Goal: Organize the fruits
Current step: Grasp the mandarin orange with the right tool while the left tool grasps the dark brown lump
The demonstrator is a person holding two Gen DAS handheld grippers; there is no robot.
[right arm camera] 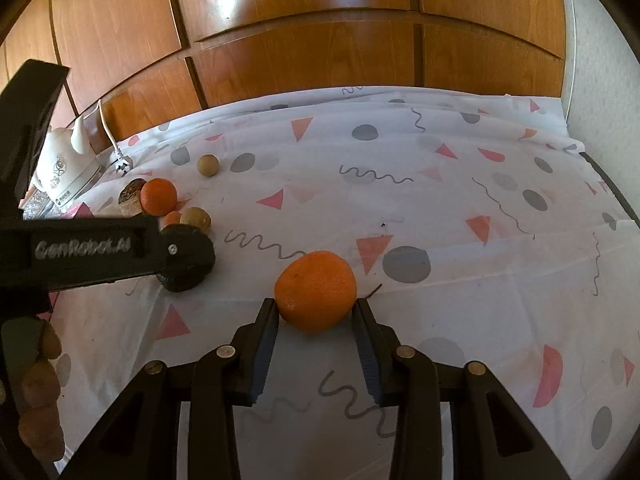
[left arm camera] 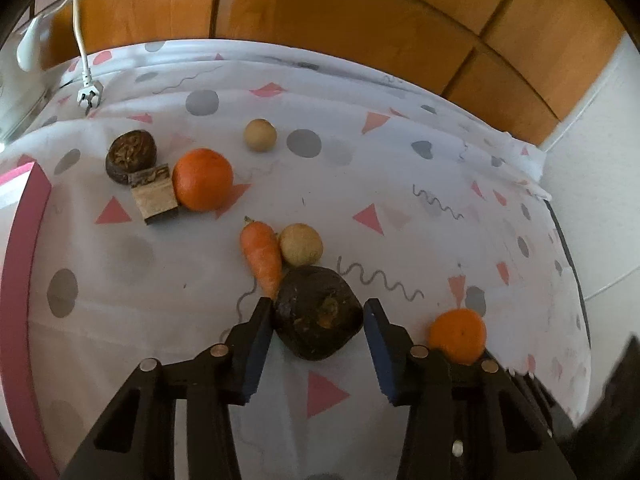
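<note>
Left gripper [left arm camera: 318,322] spread around dark fruit [left arm camera: 318,314] at lower centre, nothing clamped, right gripper [right arm camera: 316,314] spread, orange [right arm camera: 316,290] flanked at centre, carrot [left arm camera: 262,254] seen beside dark fruit.

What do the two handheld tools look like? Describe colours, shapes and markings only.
The left tool and right tool are matte black plastic frames with triangular cut-outs, round silver pivot pins and blue ribbed pads. The left tool's side bears white GenRobot.AI lettering.
</note>
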